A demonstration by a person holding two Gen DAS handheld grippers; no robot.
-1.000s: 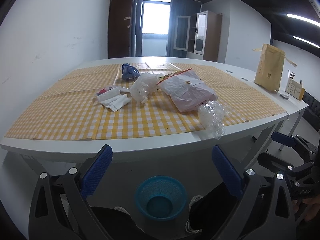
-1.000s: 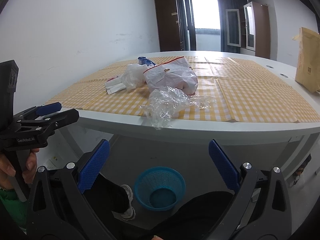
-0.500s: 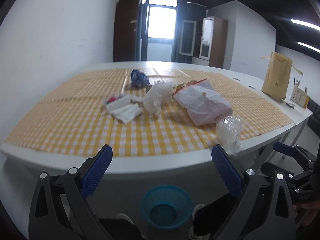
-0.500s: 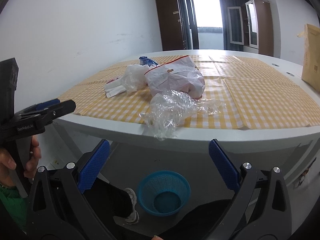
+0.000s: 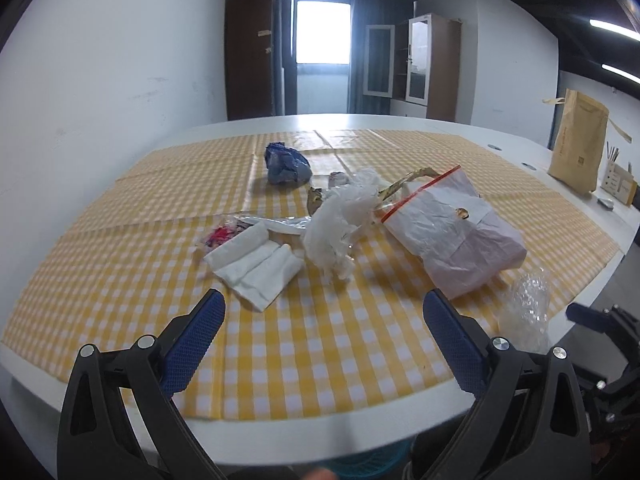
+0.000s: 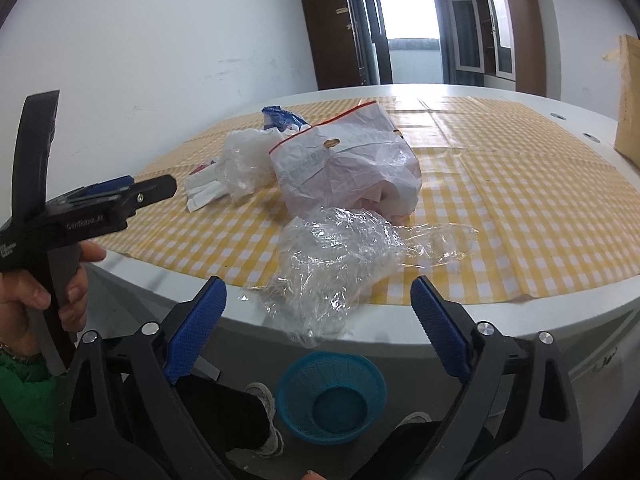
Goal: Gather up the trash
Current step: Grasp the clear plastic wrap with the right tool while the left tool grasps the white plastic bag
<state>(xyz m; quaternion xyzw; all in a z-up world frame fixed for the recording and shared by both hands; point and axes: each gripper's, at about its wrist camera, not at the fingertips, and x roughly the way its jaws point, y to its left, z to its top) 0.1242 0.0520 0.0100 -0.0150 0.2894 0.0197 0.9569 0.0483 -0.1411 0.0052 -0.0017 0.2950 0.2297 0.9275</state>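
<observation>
Trash lies on the yellow checked tablecloth point(image 5: 120, 280): folded white tissues point(image 5: 256, 266), a crumpled white plastic bag point(image 5: 340, 220), a blue wrapper point(image 5: 286, 164), a large zip bag with a red strip point(image 5: 452, 232) and crumpled clear film point(image 5: 524, 312) at the table's near edge. My left gripper point(image 5: 324, 332) is open and empty, above the near edge facing the tissues. My right gripper point(image 6: 318, 312) is open and empty, just before the clear film point(image 6: 336, 256), which overhangs the edge. A blue basket point(image 6: 332, 398) stands on the floor below.
A brown paper bag point(image 5: 578, 140) and a small holder point(image 5: 620, 184) stand at the far right of the white table point(image 5: 400, 120). The left gripper shows in the right wrist view point(image 6: 120, 196), held by a hand. A person's legs and shoes are beside the basket.
Both grippers have risen and moved in toward the table. The left view now looks down on the cloth, and the basket has nearly dropped out of its bottom edge.
</observation>
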